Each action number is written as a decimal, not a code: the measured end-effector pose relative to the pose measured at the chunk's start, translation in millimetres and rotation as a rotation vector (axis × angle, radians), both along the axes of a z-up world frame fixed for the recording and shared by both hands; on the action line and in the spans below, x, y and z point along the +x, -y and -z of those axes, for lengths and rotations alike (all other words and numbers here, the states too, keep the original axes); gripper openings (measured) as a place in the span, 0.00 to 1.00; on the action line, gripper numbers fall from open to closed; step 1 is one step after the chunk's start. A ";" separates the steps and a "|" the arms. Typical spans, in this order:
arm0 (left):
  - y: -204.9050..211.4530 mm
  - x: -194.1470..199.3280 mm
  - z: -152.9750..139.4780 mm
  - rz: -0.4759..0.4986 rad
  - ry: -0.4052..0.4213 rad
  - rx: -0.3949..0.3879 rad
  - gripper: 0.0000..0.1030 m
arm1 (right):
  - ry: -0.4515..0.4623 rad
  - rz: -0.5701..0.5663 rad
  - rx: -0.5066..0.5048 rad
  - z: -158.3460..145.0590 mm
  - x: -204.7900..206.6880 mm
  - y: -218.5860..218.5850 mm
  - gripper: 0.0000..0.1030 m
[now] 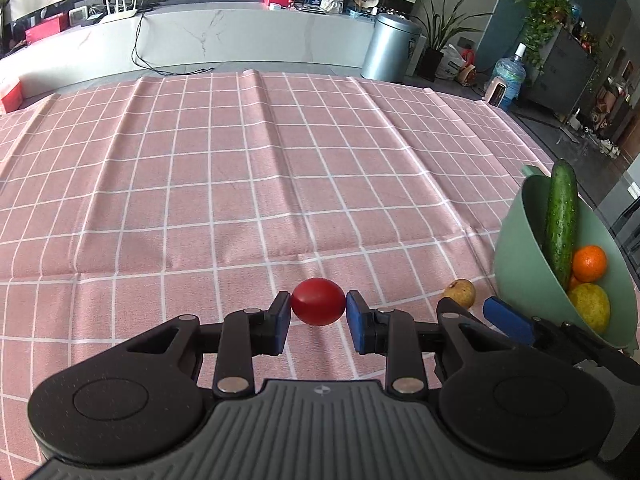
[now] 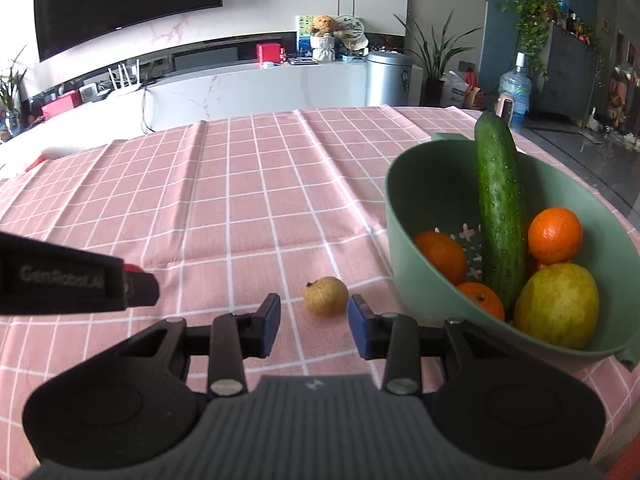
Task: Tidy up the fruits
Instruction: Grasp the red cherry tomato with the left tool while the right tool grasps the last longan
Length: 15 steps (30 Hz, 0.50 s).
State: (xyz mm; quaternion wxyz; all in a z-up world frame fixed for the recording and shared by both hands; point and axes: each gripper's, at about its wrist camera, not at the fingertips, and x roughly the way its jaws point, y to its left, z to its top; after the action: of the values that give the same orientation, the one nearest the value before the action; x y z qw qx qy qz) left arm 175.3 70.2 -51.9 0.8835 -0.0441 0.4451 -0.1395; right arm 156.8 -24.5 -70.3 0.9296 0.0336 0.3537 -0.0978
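Observation:
My left gripper [image 1: 318, 314] is shut on a small red tomato [image 1: 318, 301], its blue pads touching both sides, just above the pink checked tablecloth [image 1: 240, 184]. My right gripper [image 2: 314, 320] is open and empty, with a small yellow-brown fruit [image 2: 326, 296] lying on the cloth just ahead between its fingertips; this fruit also shows in the left wrist view [image 1: 460, 292]. A green bowl [image 2: 424, 280] at the right holds a cucumber [image 2: 500, 216], several oranges [image 2: 554, 236] and a yellow pear [image 2: 556, 304]. The bowl shows in the left wrist view [image 1: 516, 264] too.
The left gripper's body [image 2: 72, 284] shows at the left edge of the right wrist view. The table's far edge [image 1: 256, 74] faces a white counter and a metal bin [image 1: 390, 46]. The table's right edge runs just past the bowl.

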 end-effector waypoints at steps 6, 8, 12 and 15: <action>-6.1 5.9 4.9 -0.006 -0.008 -0.017 0.32 | -0.008 0.053 -0.047 5.6 13.8 -10.3 0.36; -6.5 7.1 7.0 -0.002 -0.012 -0.022 0.32 | -0.010 0.066 -0.060 7.1 17.1 -12.8 0.36; -7.3 9.4 10.1 0.009 -0.018 -0.033 0.32 | -0.022 0.081 -0.104 9.5 20.6 -17.5 0.36; -7.4 10.2 11.9 0.015 -0.022 -0.034 0.32 | -0.045 0.092 -0.125 12.5 23.3 -18.1 0.33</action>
State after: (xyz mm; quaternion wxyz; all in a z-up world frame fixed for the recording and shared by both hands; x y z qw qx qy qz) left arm 185.5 77.7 -63.8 0.8766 -0.0574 0.4525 -0.1534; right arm 180.0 -6.4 -82.7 0.9162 -0.0105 0.3658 -0.1632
